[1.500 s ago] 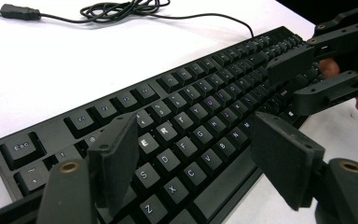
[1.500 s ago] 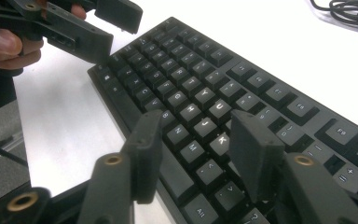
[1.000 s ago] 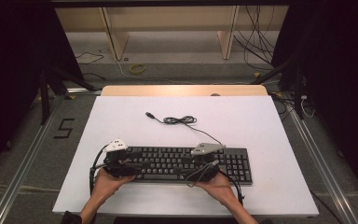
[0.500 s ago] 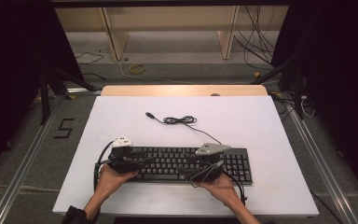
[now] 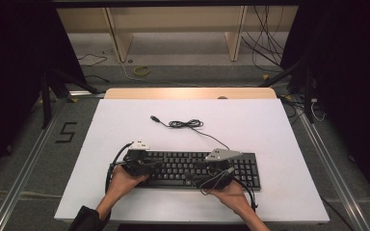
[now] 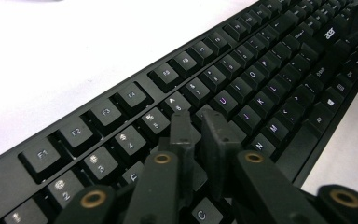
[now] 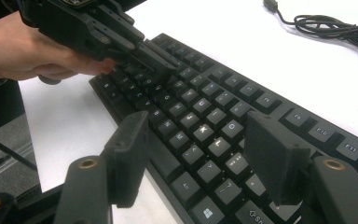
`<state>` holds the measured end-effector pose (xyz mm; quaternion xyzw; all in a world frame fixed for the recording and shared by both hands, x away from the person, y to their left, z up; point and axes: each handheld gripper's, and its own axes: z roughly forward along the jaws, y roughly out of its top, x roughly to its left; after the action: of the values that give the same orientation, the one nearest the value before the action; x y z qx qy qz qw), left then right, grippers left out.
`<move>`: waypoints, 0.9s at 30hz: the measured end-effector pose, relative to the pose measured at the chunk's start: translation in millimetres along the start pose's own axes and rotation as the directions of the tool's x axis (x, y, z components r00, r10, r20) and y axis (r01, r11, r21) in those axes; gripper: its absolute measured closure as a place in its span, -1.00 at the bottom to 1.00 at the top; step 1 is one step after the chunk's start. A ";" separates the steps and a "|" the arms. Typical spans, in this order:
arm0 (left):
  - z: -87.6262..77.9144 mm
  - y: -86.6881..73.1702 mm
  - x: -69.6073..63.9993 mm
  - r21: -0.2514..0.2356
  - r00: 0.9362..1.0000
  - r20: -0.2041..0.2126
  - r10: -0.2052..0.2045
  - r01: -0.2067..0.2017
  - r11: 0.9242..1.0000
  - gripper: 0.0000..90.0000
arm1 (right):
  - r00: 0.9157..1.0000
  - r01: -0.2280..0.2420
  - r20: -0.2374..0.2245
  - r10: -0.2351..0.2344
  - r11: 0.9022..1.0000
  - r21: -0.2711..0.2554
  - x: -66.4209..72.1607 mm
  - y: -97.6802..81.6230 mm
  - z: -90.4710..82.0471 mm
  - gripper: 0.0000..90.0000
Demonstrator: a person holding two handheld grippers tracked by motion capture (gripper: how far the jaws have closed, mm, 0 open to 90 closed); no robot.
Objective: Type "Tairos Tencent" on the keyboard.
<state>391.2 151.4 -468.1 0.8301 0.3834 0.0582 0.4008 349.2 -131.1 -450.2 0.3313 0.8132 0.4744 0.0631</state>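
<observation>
White table top (image 5: 125, 125), wooden strip along far edge (image 5: 190, 93). Lying flat on it toward near edge: black keyboard (image 5: 188, 168), long side parallel to that edge, roughly centred. Running from keyboard's back: thin black cable (image 5: 185, 124), loosely bundled mid-table, ending in USB plug (image 5: 153, 117) pointing left. Same keyboard (image 6: 242, 88) close up in left gripper view, white lettering on keys, Acer logo near far end. In right gripper view, cable (image 7: 335, 25) on white surface beyond keyboard (image 7: 205, 126).

We see a black keyboard (image 5: 192, 168) lying flat near the table's front edge, its thin cable (image 5: 185, 124) coiled just behind.
</observation>
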 end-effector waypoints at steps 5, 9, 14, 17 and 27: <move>5.9 4.3 -1.6 0.008 1.000 -0.005 0.010 -0.010 1.000 0.96 | 1.000 -0.002 0.000 0.002 1.000 -0.001 0.8 -0.7 -1.2 -0.12; 10.7 5.8 -2.4 0.026 1.000 -0.013 0.018 -0.018 1.000 0.98 | 1.000 -0.006 0.002 0.006 1.000 -0.003 0.5 -1.3 -2.7 -0.16; 12.7 5.9 -1.0 0.030 1.000 -0.025 0.012 -0.011 0.999 0.98 | 1.000 -0.019 0.002 0.019 1.000 -0.009 -1.3 -2.2 -4.7 -0.21; 13.9 5.5 -1.0 0.037 0.999 -0.028 0.017 -0.016 0.999 0.98 | 1.000 -0.024 0.002 0.024 1.000 -0.011 -1.6 -2.7 -5.4 -0.23; 15.9 3.3 0.1 0.031 1.000 -0.024 0.010 -0.009 0.999 0.99 | 1.000 -0.024 0.008 0.024 1.000 -0.019 -1.0 -2.7 -7.4 -0.25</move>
<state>399.6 140.4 -476.5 0.8373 0.3850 0.0640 0.3829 345.6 -138.0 -448.6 0.3426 0.8044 0.4812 0.0637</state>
